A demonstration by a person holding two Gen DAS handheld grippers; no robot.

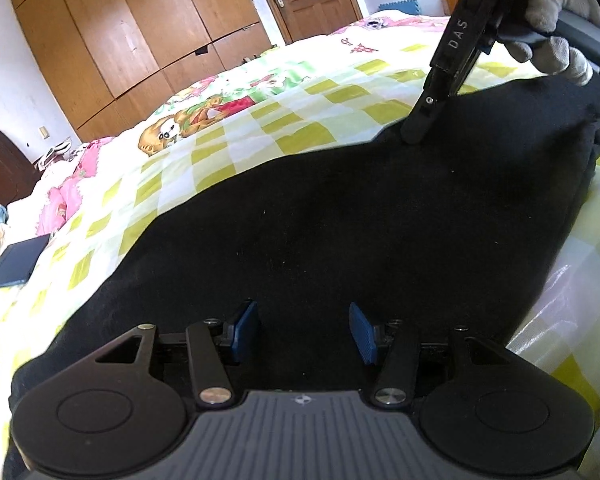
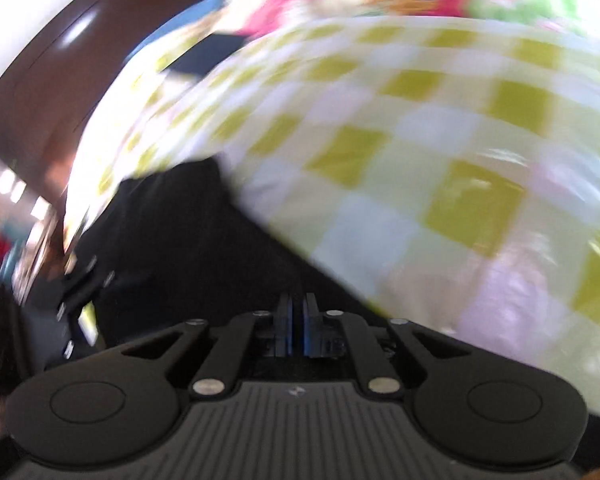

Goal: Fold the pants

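Pants (image 1: 340,220) flat on bed (image 1: 260,120), right tongs (image 2: 298,320) seemingly closed

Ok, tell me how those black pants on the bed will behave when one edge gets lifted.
The pants lie flat and follow the bedspread, so they will probably droop limply. The cloth looks thick and fuzzy, likely grippy rather than slippery. One lifted edge would probably drag the rest.

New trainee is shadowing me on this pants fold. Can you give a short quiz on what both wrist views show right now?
1. True or false: the left tongs stand open over the black pants.
2. What pattern covers the bedspread? A) stripes B) yellow-green checks C) plain white
3. How do the right tongs stand in their own view?

Key: 1 true. 2 B. 3 shut, pads together; whether cloth is pinched cannot be told.
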